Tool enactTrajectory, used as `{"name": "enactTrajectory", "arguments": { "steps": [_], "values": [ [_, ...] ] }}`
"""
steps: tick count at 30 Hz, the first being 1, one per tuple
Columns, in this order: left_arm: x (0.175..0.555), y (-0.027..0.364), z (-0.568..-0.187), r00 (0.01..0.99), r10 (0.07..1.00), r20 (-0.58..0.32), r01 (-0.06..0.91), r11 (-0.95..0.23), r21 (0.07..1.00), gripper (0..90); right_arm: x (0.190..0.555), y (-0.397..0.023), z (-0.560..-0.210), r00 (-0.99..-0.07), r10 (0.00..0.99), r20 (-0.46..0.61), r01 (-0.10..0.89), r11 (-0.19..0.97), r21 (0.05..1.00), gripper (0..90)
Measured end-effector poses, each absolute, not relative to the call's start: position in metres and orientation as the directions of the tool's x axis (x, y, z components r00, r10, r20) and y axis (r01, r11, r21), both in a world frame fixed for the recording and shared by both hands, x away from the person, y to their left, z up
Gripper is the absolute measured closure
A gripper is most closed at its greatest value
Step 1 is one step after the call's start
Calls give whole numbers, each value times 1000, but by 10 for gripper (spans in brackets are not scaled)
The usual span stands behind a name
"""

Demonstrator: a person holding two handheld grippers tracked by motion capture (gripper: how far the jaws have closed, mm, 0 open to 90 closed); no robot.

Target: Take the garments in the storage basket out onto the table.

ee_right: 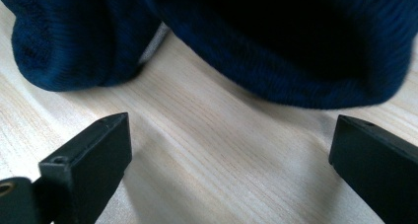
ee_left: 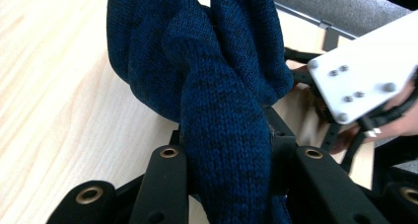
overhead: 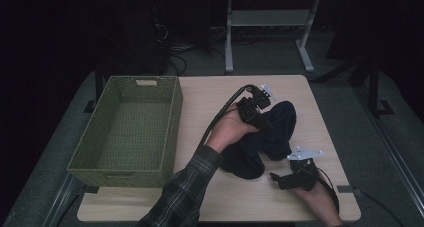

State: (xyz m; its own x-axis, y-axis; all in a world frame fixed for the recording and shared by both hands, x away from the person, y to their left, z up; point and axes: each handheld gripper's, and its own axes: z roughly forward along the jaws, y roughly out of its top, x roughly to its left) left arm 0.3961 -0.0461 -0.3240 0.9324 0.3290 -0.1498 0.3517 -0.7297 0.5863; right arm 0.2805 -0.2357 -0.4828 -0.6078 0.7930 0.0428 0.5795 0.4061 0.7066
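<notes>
A dark blue knitted garment (overhead: 272, 137) lies bunched on the right half of the wooden table (overhead: 210, 102). My left gripper (overhead: 264, 123) is shut on a thick fold of it; in the left gripper view the blue knit (ee_left: 222, 115) fills the space between the black jaws. My right gripper (overhead: 279, 179) rests low near the table's front right, just in front of the garment, jaws wide open over bare wood. In the right gripper view the garment (ee_right: 276, 41) lies beyond the fingertips (ee_right: 106, 130), untouched.
A green woven basket (overhead: 172, 132) stands on the left half of the table, nothing inside it. Past the far edge are a white table frame (overhead: 267, 32) and cables on the floor. The right gripper's white plate (ee_left: 365, 71) is close to the left jaws.
</notes>
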Motion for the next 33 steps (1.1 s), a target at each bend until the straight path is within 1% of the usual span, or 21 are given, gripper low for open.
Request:
{"name": "enactTrajectory", "arguments": {
  "steps": [9,18,23,26,33],
  "values": [
    [411,-43,-350,922,334,-194,382,-712,589,690,280,-236,-483,-608,793,42,580,407,705,23],
    [421,-40,-372,912,373,-173,403,-725,559,688,280,-236,-483,-607,794,45,583,406,704,23],
    [429,-37,-387,898,404,-175,432,-726,535,683,280,-236,-483,-606,794,45,583,405,705,23],
    [433,-35,-395,893,421,-156,437,-734,520,679,281,-236,-483,-608,793,42,580,407,706,23],
    [438,-32,-415,881,445,-160,462,-736,494,675,281,-236,-483,-608,793,40,579,409,705,23]
  ]
}}
